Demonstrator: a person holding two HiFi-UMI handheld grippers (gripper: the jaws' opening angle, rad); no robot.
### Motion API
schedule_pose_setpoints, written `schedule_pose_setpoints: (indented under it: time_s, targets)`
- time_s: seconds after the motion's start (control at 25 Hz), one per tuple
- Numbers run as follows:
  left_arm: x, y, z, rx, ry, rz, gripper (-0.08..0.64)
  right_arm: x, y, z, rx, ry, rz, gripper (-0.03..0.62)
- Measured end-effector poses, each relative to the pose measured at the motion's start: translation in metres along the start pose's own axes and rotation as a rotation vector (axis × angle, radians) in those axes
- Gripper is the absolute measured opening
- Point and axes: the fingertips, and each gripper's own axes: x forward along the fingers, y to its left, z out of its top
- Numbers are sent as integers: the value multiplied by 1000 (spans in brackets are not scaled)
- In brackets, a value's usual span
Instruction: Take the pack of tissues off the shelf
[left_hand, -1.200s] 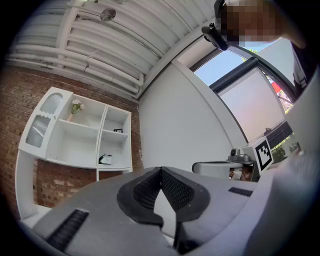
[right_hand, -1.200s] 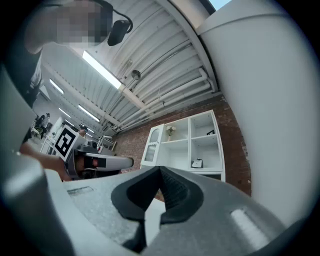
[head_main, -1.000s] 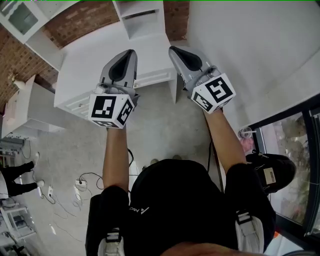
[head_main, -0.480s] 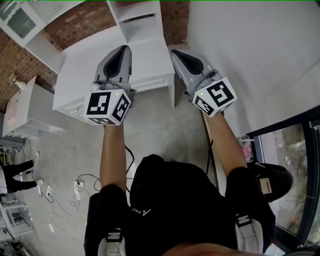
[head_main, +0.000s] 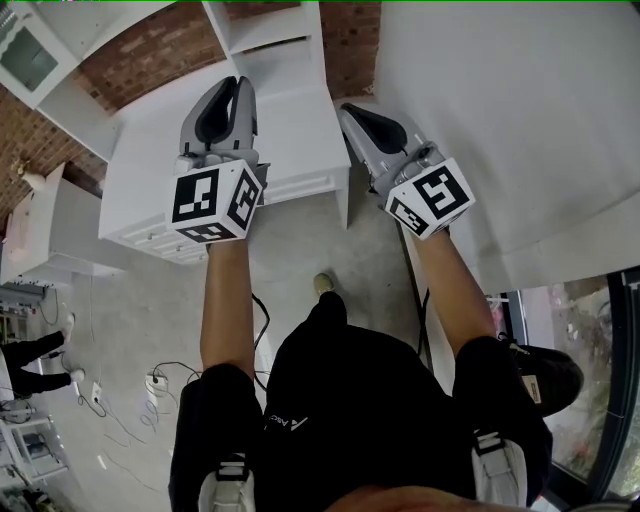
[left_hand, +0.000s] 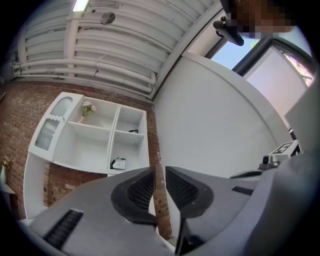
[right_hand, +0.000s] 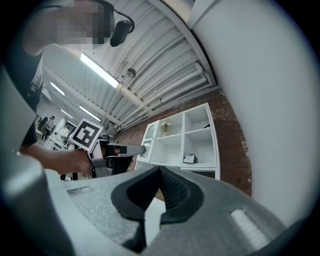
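Pack of tissues (left_hand: 118, 163) sits in the lower right compartment of the wall shelf (left_hand: 92, 128), well apart from both claws. Approach step, nothing grasped: left claw (left_hand: 160, 173) empty, jaws just opening; right claw (right_hand: 160, 170) closed, empty. Next move calls for closing in and opening wider.

No words I can read: only black-and-white square codes on the left marker cube (head_main: 215, 203) and right marker cube (head_main: 430, 198); shirt logo (head_main: 285, 424) too small.

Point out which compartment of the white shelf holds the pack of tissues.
The bottom right compartment: the pack of tissues lies on its floor. The flowers stand in another, up and to the left.
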Motion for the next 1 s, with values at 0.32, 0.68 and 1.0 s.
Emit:
schedule_pose_setpoints:
  time_s: [0.32, 0.68, 1.0]
  targets:
    - [94, 76, -12, 23, -7, 92, 224, 90, -52, -22, -34, 0, 12, 2]
    - [191, 146, -25, 68, 9, 132, 353, 179, -107, -42, -80, -13, 9, 2]
    - [264, 191, -41, 87, 62, 185, 433, 226, -146, -68, -83, -3, 19, 2]
